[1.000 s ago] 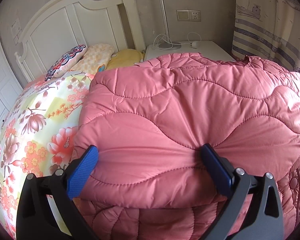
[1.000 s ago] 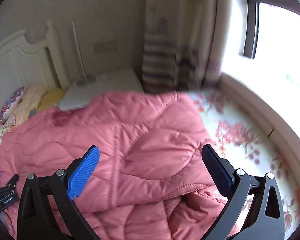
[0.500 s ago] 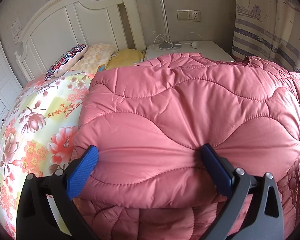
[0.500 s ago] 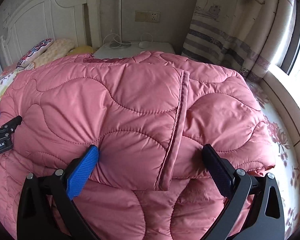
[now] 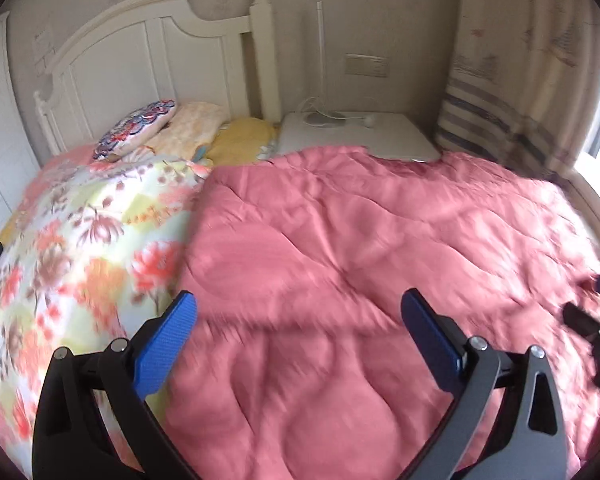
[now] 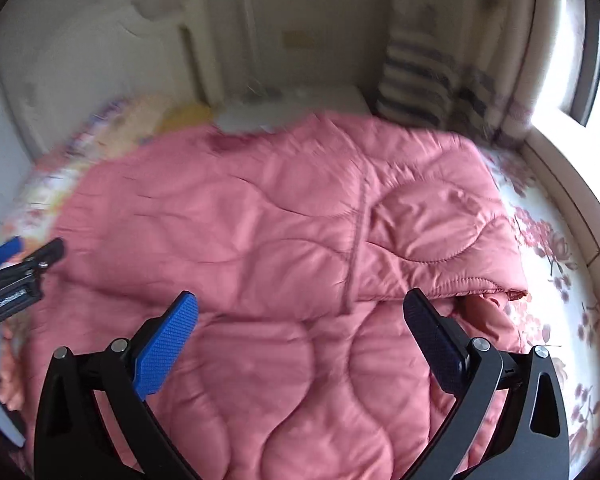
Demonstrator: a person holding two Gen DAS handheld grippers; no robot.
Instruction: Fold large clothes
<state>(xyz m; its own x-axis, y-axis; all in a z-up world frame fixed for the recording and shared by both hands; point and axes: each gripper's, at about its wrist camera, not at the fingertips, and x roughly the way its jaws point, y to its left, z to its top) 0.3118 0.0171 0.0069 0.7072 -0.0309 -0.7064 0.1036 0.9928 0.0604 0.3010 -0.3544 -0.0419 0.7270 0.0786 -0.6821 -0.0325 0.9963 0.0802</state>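
Observation:
A large pink quilted coat [image 5: 360, 260] lies on the bed, its far part folded toward me over the near part; the folded edge shows in the right wrist view [image 6: 440, 284]. My left gripper [image 5: 298, 320] is open and empty, held above the coat's left part. My right gripper [image 6: 300, 316] is open and empty above the coat's near part, just in front of the folded edge. Each gripper shows at the edge of the other's view: the right one [image 5: 596, 320], the left one [image 6: 16, 264]. Both views are blurred.
The coat lies on a floral bedspread [image 5: 68, 248]. Pillows [image 5: 140, 126] lean at the white headboard [image 5: 140, 52]. A white nightstand [image 5: 364, 136] with a lamp base stands behind the coat. A striped curtain [image 5: 500, 112] and a bright window [image 6: 572, 60] are on the right.
Both grippers have lifted and drawn back from the folded coat, which they were pressing half a second ago. The fold stays in place. Both views now sit higher and are blurred.

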